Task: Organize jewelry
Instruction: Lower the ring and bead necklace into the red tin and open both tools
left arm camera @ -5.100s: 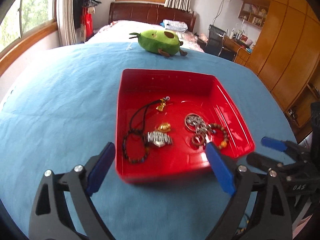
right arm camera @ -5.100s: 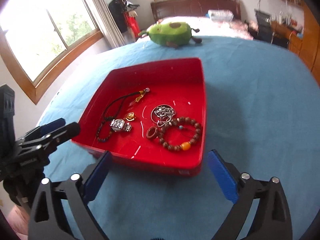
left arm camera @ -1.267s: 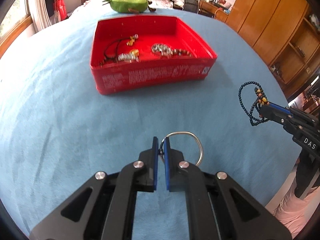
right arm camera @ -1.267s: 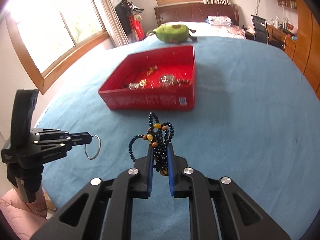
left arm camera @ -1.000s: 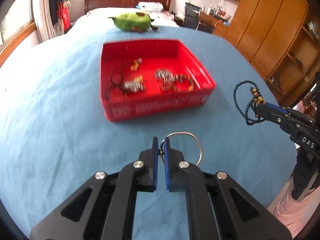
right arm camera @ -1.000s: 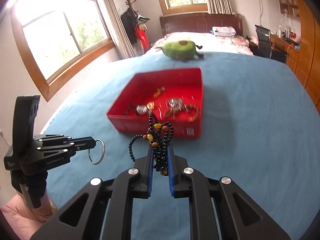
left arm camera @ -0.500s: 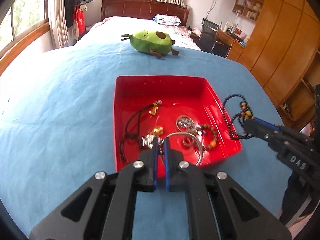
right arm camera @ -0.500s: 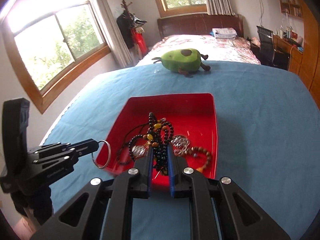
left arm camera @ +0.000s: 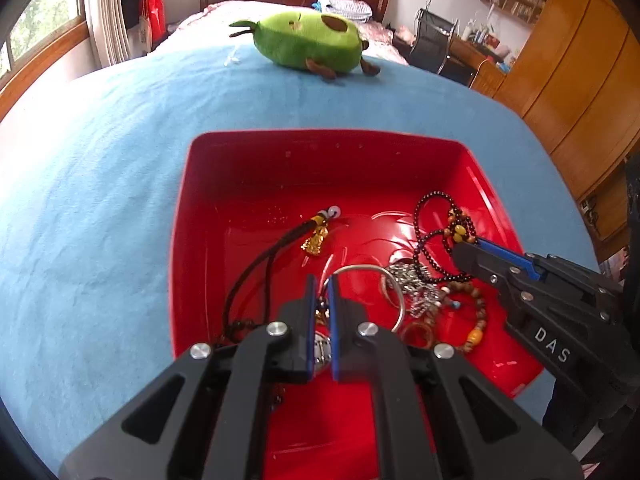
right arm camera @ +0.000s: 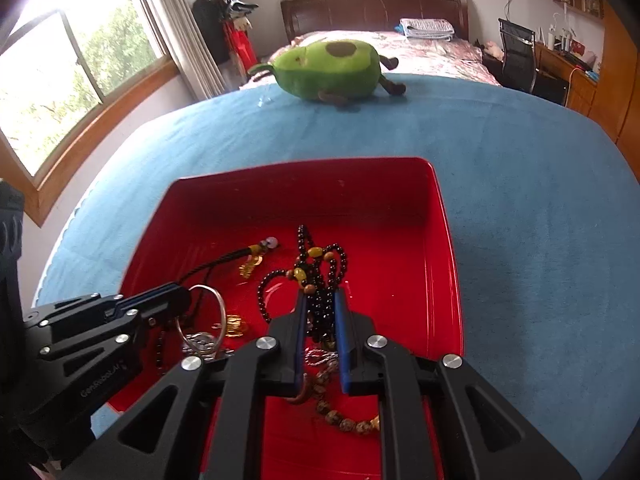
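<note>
The red tray [left arm camera: 200,184] is sitting mid-frame on the blue cloth [left arm camera: 88,168], with the green plush [left arm camera: 308,42] lying beyond it at the top. The right gripper [right arm camera: 320,320] is reaching in from the lower edge, clamping the dark bead necklace [right arm camera: 320,268] over the tray. The left gripper [left arm camera: 320,292], likewise low in frame, is pinching the silver ring [left arm camera: 394,292] above the other jewelry.

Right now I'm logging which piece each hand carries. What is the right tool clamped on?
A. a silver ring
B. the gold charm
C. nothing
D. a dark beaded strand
D: the right tool is shut on the dark beaded strand above the red tray; the silver ring is in the left tool.
</note>
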`<action>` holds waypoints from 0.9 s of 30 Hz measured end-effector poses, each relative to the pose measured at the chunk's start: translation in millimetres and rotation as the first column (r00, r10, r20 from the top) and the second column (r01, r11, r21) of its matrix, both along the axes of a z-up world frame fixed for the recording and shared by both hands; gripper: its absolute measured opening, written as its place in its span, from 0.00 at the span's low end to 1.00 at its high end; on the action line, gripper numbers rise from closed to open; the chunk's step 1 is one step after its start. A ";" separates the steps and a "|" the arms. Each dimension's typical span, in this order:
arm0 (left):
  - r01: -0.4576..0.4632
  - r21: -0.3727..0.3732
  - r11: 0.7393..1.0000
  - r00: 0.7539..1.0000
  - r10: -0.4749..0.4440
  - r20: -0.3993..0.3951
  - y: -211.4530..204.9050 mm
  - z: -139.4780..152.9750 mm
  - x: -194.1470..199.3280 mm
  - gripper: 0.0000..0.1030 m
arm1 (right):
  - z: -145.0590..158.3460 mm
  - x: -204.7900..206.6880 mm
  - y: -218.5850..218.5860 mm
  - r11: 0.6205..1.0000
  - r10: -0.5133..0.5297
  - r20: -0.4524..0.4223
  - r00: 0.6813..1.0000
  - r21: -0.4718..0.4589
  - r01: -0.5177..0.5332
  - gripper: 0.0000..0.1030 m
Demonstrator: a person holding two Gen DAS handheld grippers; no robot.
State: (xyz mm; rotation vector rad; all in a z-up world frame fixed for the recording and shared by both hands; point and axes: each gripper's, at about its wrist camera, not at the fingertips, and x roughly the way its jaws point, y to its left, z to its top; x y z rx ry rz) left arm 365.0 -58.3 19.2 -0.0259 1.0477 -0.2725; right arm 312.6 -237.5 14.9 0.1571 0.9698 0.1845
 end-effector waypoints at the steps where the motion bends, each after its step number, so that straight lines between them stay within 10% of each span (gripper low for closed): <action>1: 0.000 0.003 1.000 1.000 0.000 -0.004 0.1 -2.1 2.1 0.04 | -4.0 2.4 -1.0 1.000 -0.006 -0.008 1.000 -0.006 0.006 0.12; 27: -0.009 0.018 1.000 1.000 0.009 0.015 1.1 -6.5 7.2 0.20 | 2.5 -5.6 -6.6 1.000 -0.018 0.019 1.000 -0.016 0.019 0.22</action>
